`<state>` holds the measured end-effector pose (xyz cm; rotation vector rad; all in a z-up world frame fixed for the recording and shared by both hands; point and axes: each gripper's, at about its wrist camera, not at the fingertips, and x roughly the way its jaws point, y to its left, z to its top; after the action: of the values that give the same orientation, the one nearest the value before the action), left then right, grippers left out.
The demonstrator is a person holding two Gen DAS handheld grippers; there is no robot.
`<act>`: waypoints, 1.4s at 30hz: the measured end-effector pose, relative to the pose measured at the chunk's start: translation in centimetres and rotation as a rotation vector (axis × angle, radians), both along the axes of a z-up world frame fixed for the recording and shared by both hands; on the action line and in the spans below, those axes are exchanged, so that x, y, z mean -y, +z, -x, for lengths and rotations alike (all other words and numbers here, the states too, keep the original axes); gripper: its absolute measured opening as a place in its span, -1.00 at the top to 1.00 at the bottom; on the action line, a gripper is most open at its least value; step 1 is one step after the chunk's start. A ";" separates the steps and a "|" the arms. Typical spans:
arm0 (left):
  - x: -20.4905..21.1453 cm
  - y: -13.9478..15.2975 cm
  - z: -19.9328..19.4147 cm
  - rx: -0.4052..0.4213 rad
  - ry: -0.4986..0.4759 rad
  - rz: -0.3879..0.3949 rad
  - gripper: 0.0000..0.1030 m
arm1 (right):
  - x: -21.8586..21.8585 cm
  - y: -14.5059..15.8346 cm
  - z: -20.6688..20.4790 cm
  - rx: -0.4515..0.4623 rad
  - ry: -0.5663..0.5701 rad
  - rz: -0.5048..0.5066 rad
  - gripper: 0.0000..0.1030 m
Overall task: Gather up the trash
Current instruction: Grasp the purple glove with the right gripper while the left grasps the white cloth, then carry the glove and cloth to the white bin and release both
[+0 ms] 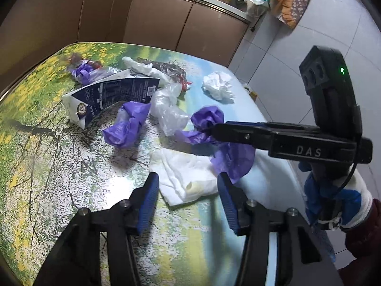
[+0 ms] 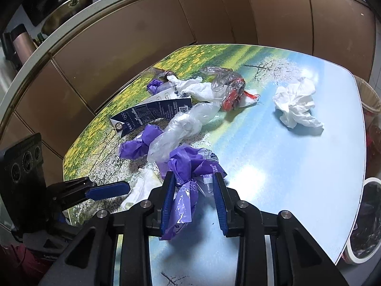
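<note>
On the landscape-printed table (image 1: 47,143) lies scattered trash. My right gripper (image 2: 193,200) is shut on a crumpled purple plastic wrapper (image 2: 188,164); in the left wrist view that gripper (image 1: 214,131) comes in from the right and pinches the same wrapper (image 1: 235,159). My left gripper (image 1: 189,197) is open, with a flat white napkin (image 1: 185,174) lying on the table between and just beyond its fingertips. Farther back are a second purple wrapper (image 1: 128,126), a clear plastic bag (image 1: 166,112), a flattened dark-blue milk carton (image 1: 107,95) and a crumpled white tissue (image 1: 219,85).
A white-rimmed bin with a black liner (image 2: 366,219) stands beside the table's right edge, and a tan basket (image 2: 371,100) stands behind it. Brown cabinet fronts (image 2: 142,47) run along the far side. A red and clear wrapper (image 2: 233,93) lies at the back of the pile.
</note>
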<state>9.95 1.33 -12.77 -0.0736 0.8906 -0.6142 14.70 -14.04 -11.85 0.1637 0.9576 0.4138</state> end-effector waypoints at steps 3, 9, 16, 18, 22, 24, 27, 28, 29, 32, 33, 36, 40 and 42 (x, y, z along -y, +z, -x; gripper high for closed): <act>0.6 -0.4 -0.5 -0.020 0.001 -0.035 0.15 | 0.1 0.1 0.1 0.004 0.003 -0.006 0.38; 2.4 -0.3 -0.1 0.038 -0.034 -0.174 0.65 | 0.8 0.5 0.5 0.016 0.000 -0.019 0.39; 3.3 -0.4 0.4 0.054 -0.010 -0.228 1.00 | 1.6 1.3 1.4 0.039 -0.009 -0.029 0.41; 2.9 -0.2 0.4 0.042 0.026 -0.214 1.00 | 2.0 1.7 1.9 0.050 -0.012 -0.035 0.42; 1.7 1.5 1.2 0.061 0.086 -0.172 1.00 | 3.2 2.8 3.3 0.077 -0.026 -0.050 0.43; 1.3 2.9 1.5 0.082 0.100 -0.166 1.00 | 3.7 3.4 4.0 0.092 -0.030 -0.058 0.43; 1.1 4.7 2.3 0.110 0.119 -0.171 1.00 | 4.5 4.5 5.1 0.120 -0.038 -0.076 0.43; 1.1 5.2 2.6 0.119 0.123 -0.175 1.00 | 4.9 4.9 5.5 0.131 -0.040 -0.082 0.44; 1.2 5.7 2.8 0.127 0.125 -0.177 1.00 | 5.2 5.2 5.9 0.141 -0.043 -0.088 0.44; 2.1 7.3 2.8 0.144 0.124 -0.168 1.00 | 6.3 6.4 7.2 0.175 -0.063 -0.106 0.44; 2.4 7.8 2.9 0.151 0.119 -0.166 1.00 | 6.8 6.7 7.5 0.184 -0.071 -0.109 0.44; 4.5 9.3 2.9 0.171 0.086 -0.149 1.00 | 9.0 7.5 8.7 0.213 -0.113 -0.121 0.44; 8.9 10.6 2.2 0.183 0.018 -0.123 1.00 | 13.3 8.1 10.1 0.247 -0.204 -0.119 0.44; 11.9 10.8 1.4 0.177 -0.025 -0.108 1.00 | 15.8 8.1 10.8 0.258 -0.259 -0.107 0.44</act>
<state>8.59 -10.60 -1.98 0.0882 0.7526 -0.5855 3.90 -29.84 -3.73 0.3202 0.6504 0.2399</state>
